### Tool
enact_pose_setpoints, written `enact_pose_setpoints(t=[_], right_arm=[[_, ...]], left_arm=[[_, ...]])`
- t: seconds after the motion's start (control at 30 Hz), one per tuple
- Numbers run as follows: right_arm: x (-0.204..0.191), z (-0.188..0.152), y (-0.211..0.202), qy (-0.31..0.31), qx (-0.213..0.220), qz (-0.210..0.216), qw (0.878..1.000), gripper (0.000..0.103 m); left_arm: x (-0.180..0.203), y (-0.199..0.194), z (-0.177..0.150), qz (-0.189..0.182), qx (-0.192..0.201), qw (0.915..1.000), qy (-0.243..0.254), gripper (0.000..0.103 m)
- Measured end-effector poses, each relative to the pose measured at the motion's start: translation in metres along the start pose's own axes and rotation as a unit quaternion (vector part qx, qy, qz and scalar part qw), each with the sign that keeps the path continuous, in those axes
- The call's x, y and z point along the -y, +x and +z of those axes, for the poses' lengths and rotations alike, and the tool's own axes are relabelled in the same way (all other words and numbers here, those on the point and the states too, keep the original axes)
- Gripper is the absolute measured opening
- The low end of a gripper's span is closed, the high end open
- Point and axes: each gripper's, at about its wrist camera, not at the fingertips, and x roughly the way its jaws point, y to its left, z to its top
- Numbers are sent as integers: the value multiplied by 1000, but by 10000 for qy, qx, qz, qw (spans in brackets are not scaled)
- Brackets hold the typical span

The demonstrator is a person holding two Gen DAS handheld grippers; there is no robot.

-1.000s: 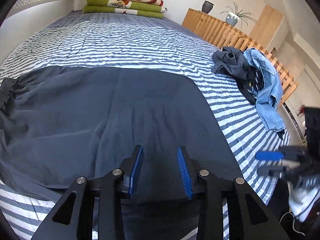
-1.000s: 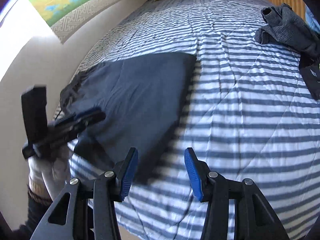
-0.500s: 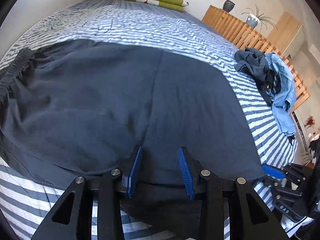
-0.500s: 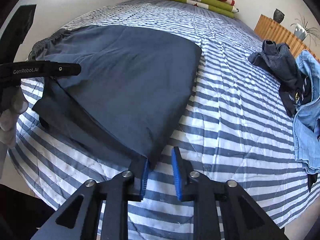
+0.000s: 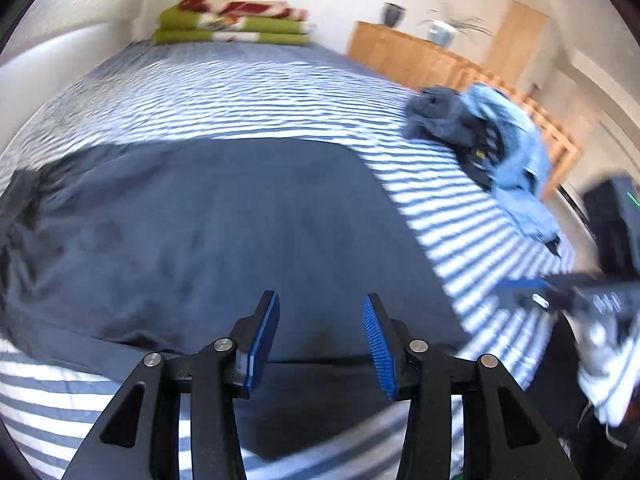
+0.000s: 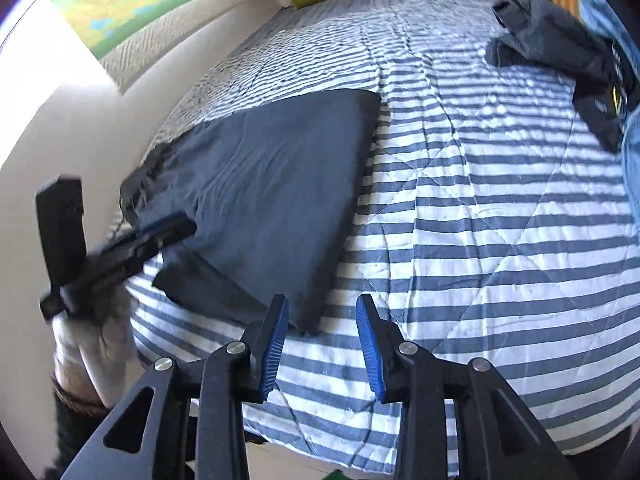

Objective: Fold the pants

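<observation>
Dark navy pants (image 5: 208, 232) lie folded flat on the striped bed, the elastic waistband at the left end (image 5: 20, 192). In the right wrist view the same pants (image 6: 264, 196) reach down to a corner near the bed's front edge. My left gripper (image 5: 320, 304) hovers open above the near edge of the pants, nothing between its blue pads. My right gripper (image 6: 322, 308) is open just right of the pants' near corner, above the bedspread. Each gripper shows in the other's view: the right gripper (image 5: 568, 292) and the left gripper (image 6: 132, 240), both blurred.
A heap of dark and light-blue denim clothes (image 5: 492, 148) lies at the bed's right side. Folded green and red blankets (image 5: 236, 24) sit at the bed's head. A wooden slatted cabinet (image 5: 420, 56) stands beyond, with a wall (image 6: 60, 128) along the left.
Both grippers have pulled back and risen from the pants. The right gripper, nearly shut at the pants' corner half a second ago, has opened wide and let go.
</observation>
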Motion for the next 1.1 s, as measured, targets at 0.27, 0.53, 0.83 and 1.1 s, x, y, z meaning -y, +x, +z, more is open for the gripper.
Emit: enact_pose_setpoints(t=[0.27,0.53,0.83,1.1], right_arm=[[23,19,62,928,-830,598,9904,31],[30,34,60,1511,-1029,1358,9737,5],[20,52,51,1419,-1056,1612,9709,6],[52,98,57,1640,-316,1214,9784,57]], left_arm=[[73,23,-15,-135,-365,9918,1221,64],[114,40,-20,-65,-370,9839,1748,76],[119,53,-9,523,-14,9825,1787,11],[110,31,-10,530,250,9885,1392,7]])
